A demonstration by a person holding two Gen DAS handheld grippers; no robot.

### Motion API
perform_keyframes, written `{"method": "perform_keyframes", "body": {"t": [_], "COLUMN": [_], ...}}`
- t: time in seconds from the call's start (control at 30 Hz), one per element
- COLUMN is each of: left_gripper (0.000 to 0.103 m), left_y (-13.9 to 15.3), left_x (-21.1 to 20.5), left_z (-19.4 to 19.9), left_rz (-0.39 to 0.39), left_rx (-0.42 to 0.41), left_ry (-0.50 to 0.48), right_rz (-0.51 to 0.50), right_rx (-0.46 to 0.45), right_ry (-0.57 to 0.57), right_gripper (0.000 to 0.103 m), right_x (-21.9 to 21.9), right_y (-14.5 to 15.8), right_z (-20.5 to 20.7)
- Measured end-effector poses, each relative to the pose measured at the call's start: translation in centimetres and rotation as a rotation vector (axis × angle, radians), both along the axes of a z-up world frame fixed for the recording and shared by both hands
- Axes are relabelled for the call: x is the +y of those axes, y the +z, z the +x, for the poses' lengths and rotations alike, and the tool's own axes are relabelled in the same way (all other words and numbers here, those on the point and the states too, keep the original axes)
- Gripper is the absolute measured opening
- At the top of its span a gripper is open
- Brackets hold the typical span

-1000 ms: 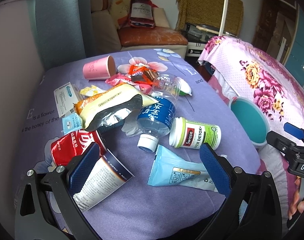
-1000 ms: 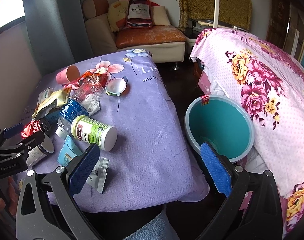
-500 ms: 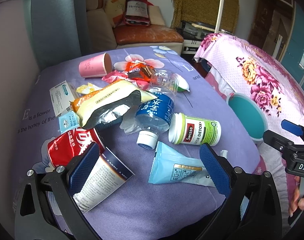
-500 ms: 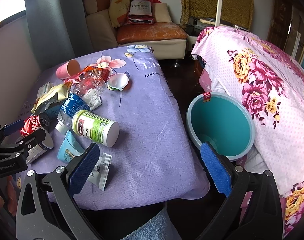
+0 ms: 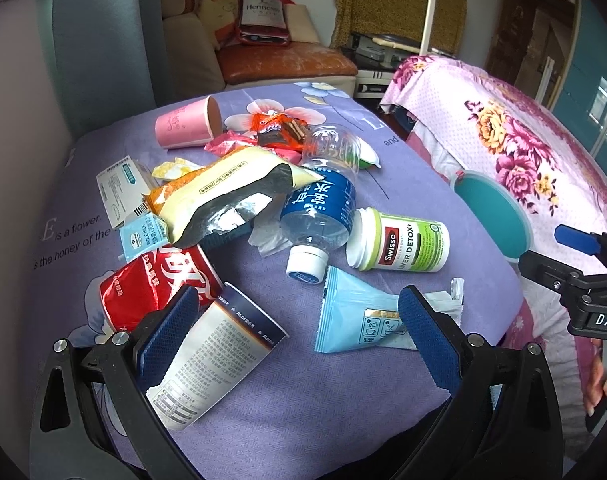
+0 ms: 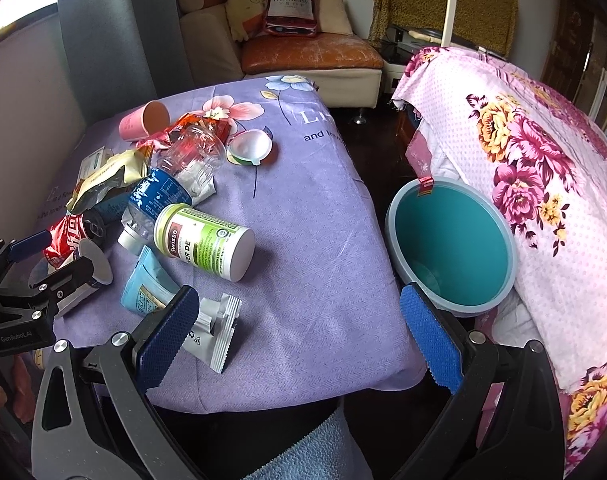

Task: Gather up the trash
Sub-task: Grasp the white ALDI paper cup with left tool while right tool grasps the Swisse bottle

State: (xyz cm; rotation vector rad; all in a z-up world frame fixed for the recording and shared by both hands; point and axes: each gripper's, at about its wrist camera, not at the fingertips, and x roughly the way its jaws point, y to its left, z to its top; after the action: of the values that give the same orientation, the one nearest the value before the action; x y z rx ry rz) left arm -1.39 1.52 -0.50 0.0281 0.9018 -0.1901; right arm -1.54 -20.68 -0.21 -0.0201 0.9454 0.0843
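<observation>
Trash lies on a purple tablecloth: a green Swisse pill bottle, a blue-label water bottle, a light blue packet, a white paper cup, a red cola can, a yellow snack bag and a pink cup. A teal bin stands right of the table. My left gripper is open and empty over the near edge, between cup and packet. My right gripper is open and empty over the table's right corner, near the bin.
A bed with pink floral cover rises behind the bin. A sofa with an orange cushion stands beyond the table. A grey curtain hangs at the left. A small box and wrappers lie at the back.
Both grippers have drifted slightly forward and left over the table. The jaws stay open. No trash has moved.
</observation>
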Motion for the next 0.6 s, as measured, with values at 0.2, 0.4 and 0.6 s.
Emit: {"method": "perform_keyframes", "body": {"t": [0.2, 0.4, 0.6], "left_gripper": [0.100, 0.093, 0.073], "left_y": [-0.1, -1.9, -4.7], "left_x": [3.2, 5.7, 5.2], "left_z": [-0.7, -0.9, -0.5], "left_rz": [0.049, 0.065, 0.108], "left_rx": [0.037, 0.153, 0.229], "left_ry": [-0.061, -0.100, -0.143], "right_rz": [0.003, 0.034, 0.000], "right_rx": [0.026, 0.080, 0.137], "right_ry": [0.045, 0.106, 0.210], "right_gripper": [0.097, 0.097, 0.097], "right_x": [0.8, 2.0, 3.6], "right_y": [-0.2, -1.1, -1.8], "right_z": [0.1, 1.2, 2.7]}}
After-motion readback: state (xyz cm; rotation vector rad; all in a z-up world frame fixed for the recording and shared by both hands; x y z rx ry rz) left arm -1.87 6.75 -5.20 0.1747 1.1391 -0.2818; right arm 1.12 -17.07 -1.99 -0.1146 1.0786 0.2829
